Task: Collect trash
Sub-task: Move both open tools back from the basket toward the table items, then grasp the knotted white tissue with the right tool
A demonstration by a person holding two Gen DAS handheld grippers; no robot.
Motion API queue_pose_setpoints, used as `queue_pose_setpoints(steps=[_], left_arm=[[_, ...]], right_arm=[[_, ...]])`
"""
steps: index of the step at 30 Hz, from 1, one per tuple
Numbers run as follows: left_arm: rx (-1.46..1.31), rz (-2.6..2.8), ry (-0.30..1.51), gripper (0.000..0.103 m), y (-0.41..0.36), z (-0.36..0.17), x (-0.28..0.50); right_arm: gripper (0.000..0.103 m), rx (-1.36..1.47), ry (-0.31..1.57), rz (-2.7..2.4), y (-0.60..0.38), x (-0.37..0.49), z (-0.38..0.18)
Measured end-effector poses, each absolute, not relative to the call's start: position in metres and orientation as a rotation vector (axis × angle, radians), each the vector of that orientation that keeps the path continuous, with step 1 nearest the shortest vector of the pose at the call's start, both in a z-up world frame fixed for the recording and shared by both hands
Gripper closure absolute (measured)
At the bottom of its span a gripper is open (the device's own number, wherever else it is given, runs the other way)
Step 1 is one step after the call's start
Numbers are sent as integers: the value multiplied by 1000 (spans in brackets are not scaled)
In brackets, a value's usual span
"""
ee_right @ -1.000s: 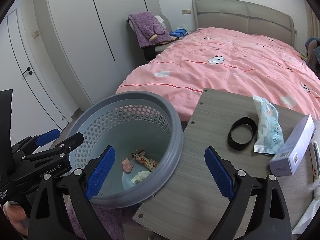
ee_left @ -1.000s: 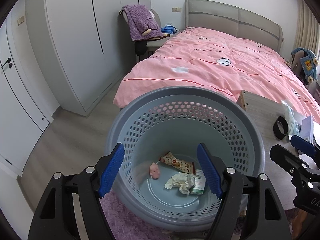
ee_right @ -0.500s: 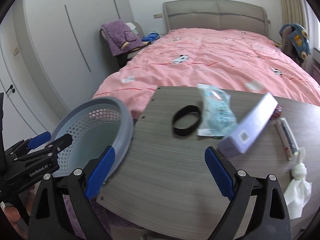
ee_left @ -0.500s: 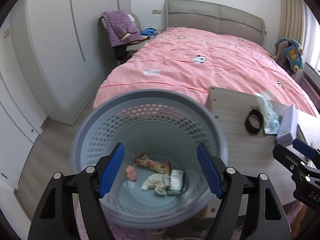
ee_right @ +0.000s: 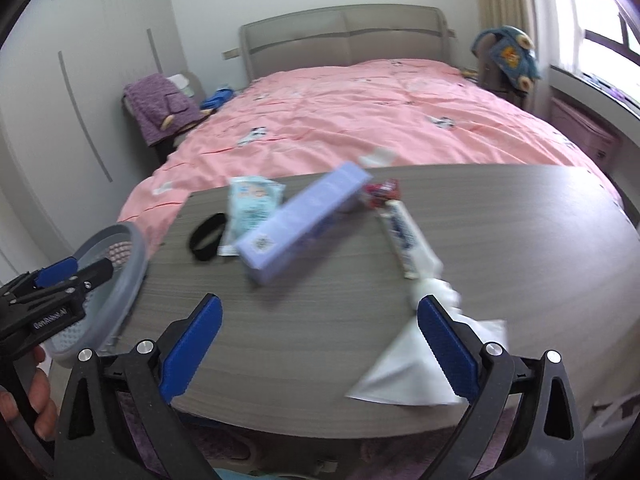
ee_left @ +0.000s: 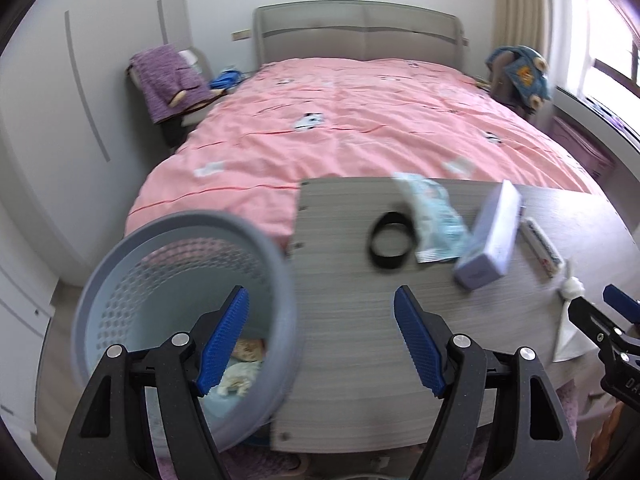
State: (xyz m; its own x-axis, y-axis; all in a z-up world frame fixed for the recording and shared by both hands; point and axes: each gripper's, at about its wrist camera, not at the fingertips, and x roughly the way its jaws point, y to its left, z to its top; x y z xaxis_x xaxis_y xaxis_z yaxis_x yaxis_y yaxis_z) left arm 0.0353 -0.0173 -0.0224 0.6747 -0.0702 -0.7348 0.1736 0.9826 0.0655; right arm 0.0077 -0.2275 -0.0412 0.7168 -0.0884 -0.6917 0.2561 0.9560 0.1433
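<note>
basket (ee_left: 120, 280) sits at far left, off the table's (ee_left: 352, 320) left edge, rim level with the tabletop. already holds some trash: a printed wrapper (ee_left: 249, 349) and a crumpled scrap (ee_left: 236, 380) low in the bowl, half hidden behind the left pad, so can't say how much more is down there

left gripper (ee_left: 320, 340): released, nothing between the pads, hanging over the seam between basket and table

moving right along the table, all uncollected:
- black band (ee_right: 208, 236), lying flat
- pale blue packet (ee_right: 250, 206), touching the band
- lavender box (ee_right: 304, 220), lying across the packet's edge
- small red wrapper (ee_right: 382, 192) at the box's far end
- white tube (ee_right: 402, 240), just right of the box
- white tissue (ee_right: 436, 292) knotted at the top, fanning out into a flat sheet toward the near edge

frames are motion-blurred, so the labels are unreadable, and the band may not be trash

right gripper (ee_right: 320, 348): its jaws have just been opening, now spread wide, nothing between them. right pad overlaps the tissue in the right wrist view, but I read that as in front of it, no contact

progress: early, roughly two or three pieces binned, about six still on the table. tissue is closest to the right gripper, likely next pick
</note>
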Motion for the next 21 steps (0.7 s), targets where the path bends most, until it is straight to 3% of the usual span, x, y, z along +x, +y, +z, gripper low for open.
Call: queue_pose_setpoints(steps=[14, 21], left_arm=[[208, -275, 843, 31, -93, -33, 40], [214, -280, 845, 31, -103, -34, 47]], right_arm=[[9, 299, 800, -320, -290, -3, -82], [21, 267, 830, -317, -289, 17, -91]])
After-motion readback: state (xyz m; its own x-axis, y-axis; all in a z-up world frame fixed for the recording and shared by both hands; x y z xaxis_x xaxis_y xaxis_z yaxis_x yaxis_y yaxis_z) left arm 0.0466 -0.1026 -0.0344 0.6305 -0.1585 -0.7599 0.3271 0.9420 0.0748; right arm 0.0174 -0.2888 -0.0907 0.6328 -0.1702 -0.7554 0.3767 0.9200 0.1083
